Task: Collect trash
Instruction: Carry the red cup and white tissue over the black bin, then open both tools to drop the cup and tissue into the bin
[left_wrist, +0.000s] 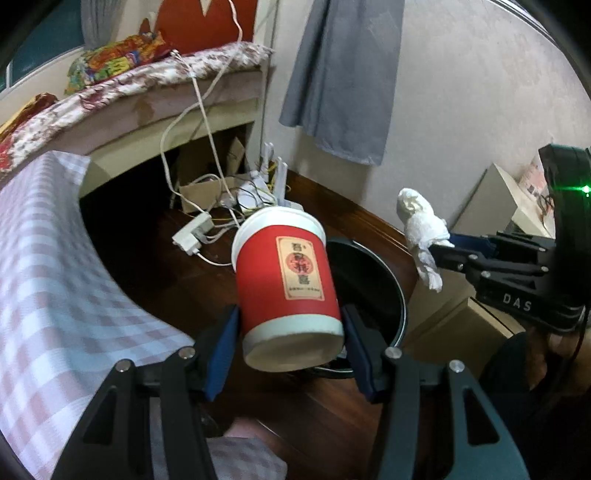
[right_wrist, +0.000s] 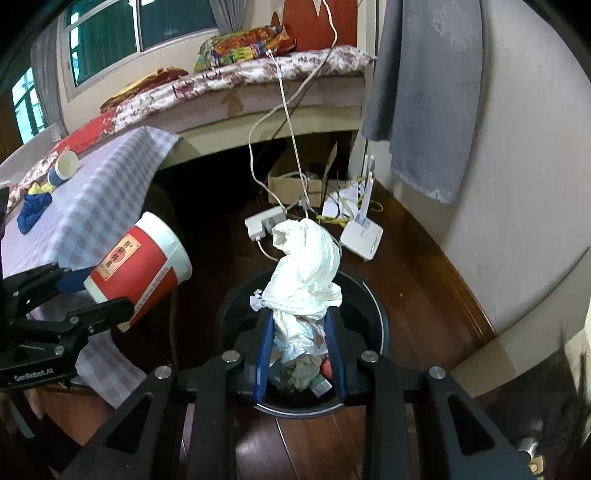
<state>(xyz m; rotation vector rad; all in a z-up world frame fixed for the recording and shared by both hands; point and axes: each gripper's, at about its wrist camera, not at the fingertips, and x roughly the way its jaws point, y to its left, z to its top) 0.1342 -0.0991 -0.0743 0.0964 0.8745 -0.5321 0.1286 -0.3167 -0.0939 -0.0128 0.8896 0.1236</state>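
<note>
A red paper cup with white rims (left_wrist: 286, 288) is gripped near its base by my left gripper (left_wrist: 290, 325), tilted above the near rim of a round black trash bin (left_wrist: 373, 273) on the floor. The same red paper cup (right_wrist: 138, 271) shows in the right wrist view, left of the bin, in the left gripper (right_wrist: 94, 295). My right gripper (right_wrist: 300, 325) is shut on a crumpled white tissue wad (right_wrist: 306, 273), directly over the trash bin (right_wrist: 380, 325), which holds some rubbish. In the left wrist view that tissue wad (left_wrist: 421, 229) hangs from the right gripper (left_wrist: 441, 249) beside the bin.
A table with a pink checked cloth (left_wrist: 55, 266) stands at the left. A blue cup, yellow and blue scraps (right_wrist: 55, 173) lie on it. A power strip, cables and a white router (right_wrist: 362, 236) lie on the wooden floor behind the bin. Cardboard boxes (left_wrist: 454, 328) stand right.
</note>
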